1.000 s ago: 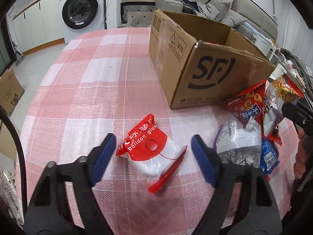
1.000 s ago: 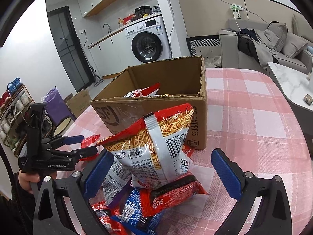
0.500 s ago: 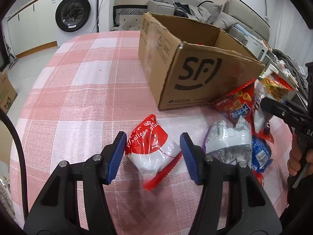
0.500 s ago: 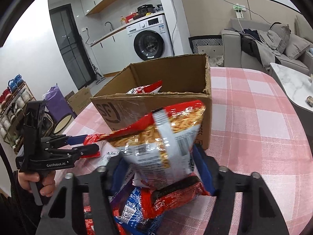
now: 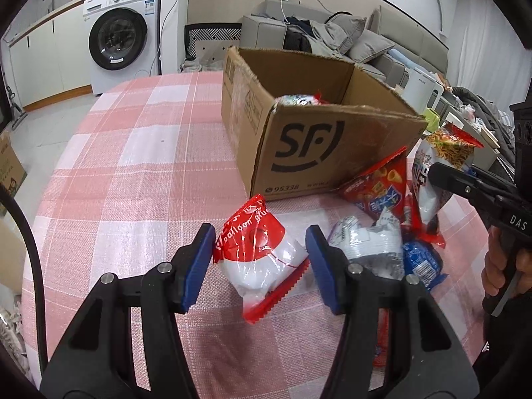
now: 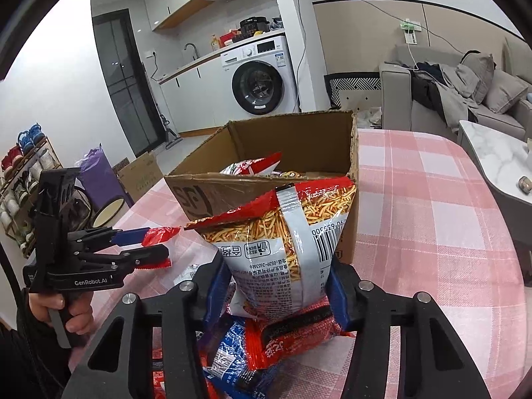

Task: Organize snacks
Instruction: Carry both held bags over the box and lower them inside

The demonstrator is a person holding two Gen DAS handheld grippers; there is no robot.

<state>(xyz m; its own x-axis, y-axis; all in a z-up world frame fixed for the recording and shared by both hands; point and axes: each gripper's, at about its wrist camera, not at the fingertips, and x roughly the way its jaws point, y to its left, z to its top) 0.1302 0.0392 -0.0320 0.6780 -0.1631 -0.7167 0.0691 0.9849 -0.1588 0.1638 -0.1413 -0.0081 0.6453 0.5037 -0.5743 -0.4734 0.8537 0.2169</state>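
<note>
Both claws are busy here. The left claw [image 5: 259, 262] has its blue pads pressed on either side of a red-and-white packet [image 5: 261, 256], the one with "balloon glue" printed on it, so it's clamped on that. The packet looks lifted a bit off the pink checked tabletop [image 5: 126, 179], tilted with its crimped red end pointing down toward 6 o'clock; from the other camera you can see it pinched in that claw [image 6: 156, 247], with the person's hand [image 6: 71, 312] on the grip.

The right claw [image 6: 276, 286] has just been closing and now squeezes the lower part of a noodle-stick snack bag [image 6: 286, 232], barcode facing the camera, bag standing roughly upright. Under it sits a heap of other packets: a red one [image 6: 292, 335] and a blue one [image 6: 229, 355] touching each other.

The open SF cardboard box [image 5: 319, 146] is at 12 o'clock from the left claw, with a packet or two already peeking over its rim. More snacks lie at about 2 o'clock, just beside the box: a red chips bag [image 5: 379, 186], a silvery crumpled bag [image 5: 369, 242], a small blue packet [image 5: 420, 259].
</note>
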